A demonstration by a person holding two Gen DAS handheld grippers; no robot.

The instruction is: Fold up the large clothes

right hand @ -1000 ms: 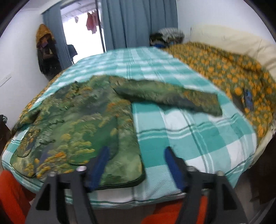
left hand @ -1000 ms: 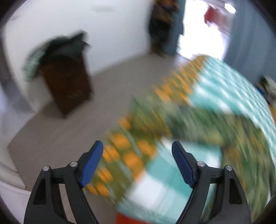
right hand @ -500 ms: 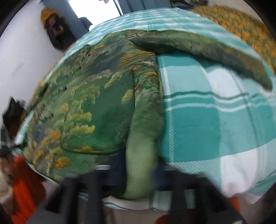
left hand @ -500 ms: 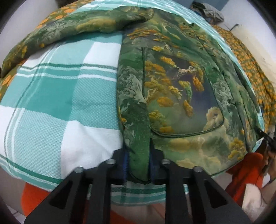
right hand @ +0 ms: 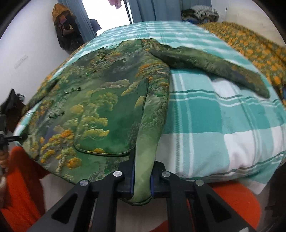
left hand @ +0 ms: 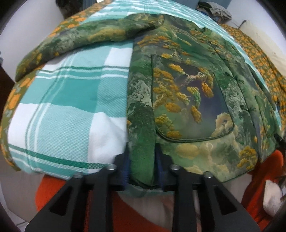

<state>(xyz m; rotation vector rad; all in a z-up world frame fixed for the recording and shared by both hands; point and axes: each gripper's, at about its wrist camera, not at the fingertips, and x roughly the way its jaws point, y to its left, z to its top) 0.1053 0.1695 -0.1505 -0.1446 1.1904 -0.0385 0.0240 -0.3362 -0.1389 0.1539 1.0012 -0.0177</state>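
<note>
Both grippers — left [left hand: 141, 167], right [right hand: 142, 175] — clamp the jacket [left hand: 187, 100] hem at the bed's [left hand: 71, 100] near edge; uneven lifting could skew the fold.

Both views are evenly lit w/ soft daylight – no hard shadows on the bed [right hand: 223, 125]. In the right wrist view the light comes from a blown-out doorway [right hand: 105, 12] at top, between the curtains [right hand: 155, 9]; detail there is lost to glare. Strong fisheye bend in both: the bed bulges like a dome, and black vignette fills the corners. The jacket [left hand: 187, 100] is fairly sharp mid-frame in the left wrist view, its weave and print readable, but softens toward the rims. In the right wrist view slight motion blur smears the far plaid and the orange-flowered blanket [right hand: 250, 46] – the left edge is also blurry. Colours look saturated, esp. greens.
</note>
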